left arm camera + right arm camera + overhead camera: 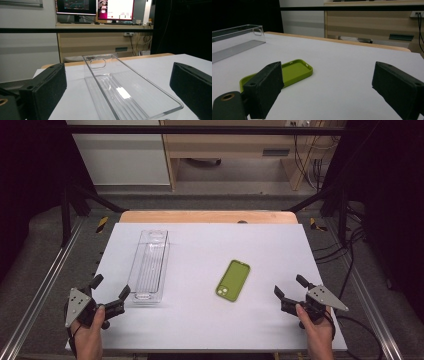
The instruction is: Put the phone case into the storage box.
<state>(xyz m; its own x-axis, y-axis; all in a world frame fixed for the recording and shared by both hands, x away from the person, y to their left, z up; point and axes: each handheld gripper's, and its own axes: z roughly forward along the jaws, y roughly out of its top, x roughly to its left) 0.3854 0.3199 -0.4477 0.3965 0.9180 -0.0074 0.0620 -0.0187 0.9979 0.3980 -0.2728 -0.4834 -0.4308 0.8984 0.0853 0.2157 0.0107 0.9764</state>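
Note:
A green phone case [233,280] lies flat on the white table top [210,250], right of the middle. A long clear plastic bin [148,265] stands empty at the left. My left gripper [110,287] rests at the front left corner, open, just short of the bin's near end. From the left gripper view the bin [125,92] stretches away between the wide jaws. My right gripper [288,286] is open at the front right, a short way right of the case. The right gripper view shows the case [292,72] lying hollow side up beyond its left jaw.
The table's wooden back edge [207,216] borders a dark floor with metal rails [45,285] on both sides. Behind stand wooden furniture [235,150] and cables [312,165]. Monitors [95,10] glow in the left gripper view.

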